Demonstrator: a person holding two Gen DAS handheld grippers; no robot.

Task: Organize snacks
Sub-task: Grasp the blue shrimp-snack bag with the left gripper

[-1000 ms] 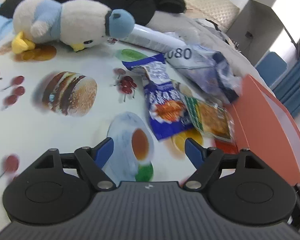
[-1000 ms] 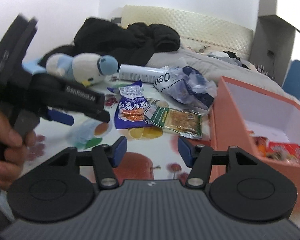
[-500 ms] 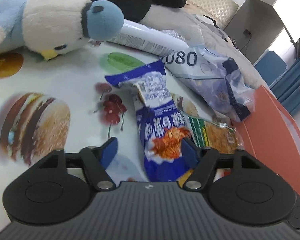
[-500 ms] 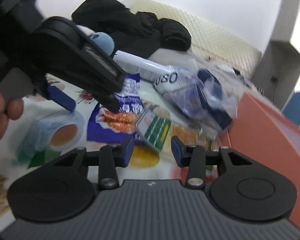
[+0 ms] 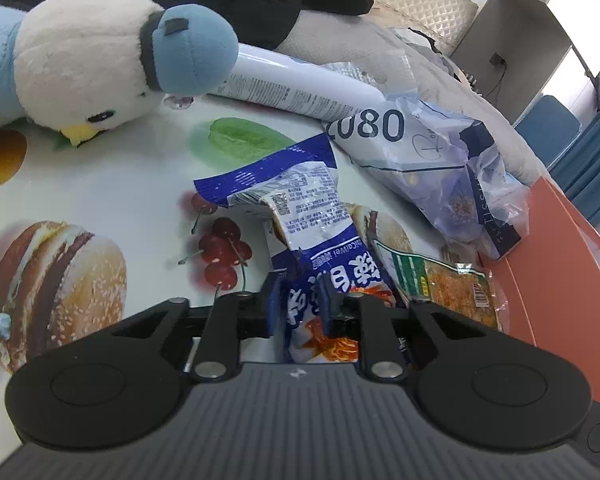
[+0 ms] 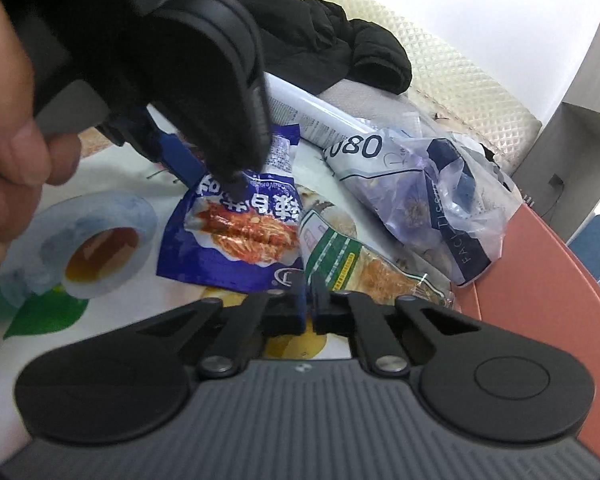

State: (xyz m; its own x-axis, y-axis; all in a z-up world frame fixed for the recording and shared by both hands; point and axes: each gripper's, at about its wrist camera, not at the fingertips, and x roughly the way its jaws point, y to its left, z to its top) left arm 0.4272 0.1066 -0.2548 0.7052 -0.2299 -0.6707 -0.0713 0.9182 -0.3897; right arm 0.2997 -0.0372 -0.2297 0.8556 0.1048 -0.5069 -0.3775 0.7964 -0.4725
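Blue snack packet [image 5: 320, 248] lay centre frame on printed tablecloth [image 5: 100, 184]. Left gripper [image 5: 300, 300] just closed, pinching packet's near end. Right gripper [image 6: 309, 304] pressed together on green packet [image 6: 352, 264] edge. Packets judged light, crinkly, slippery; sealed edges best held.

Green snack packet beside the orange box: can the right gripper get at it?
Probably yes: the right gripper has just closed at the near corner of the green snack packet, apparently pinching it already; nothing covers that corner.
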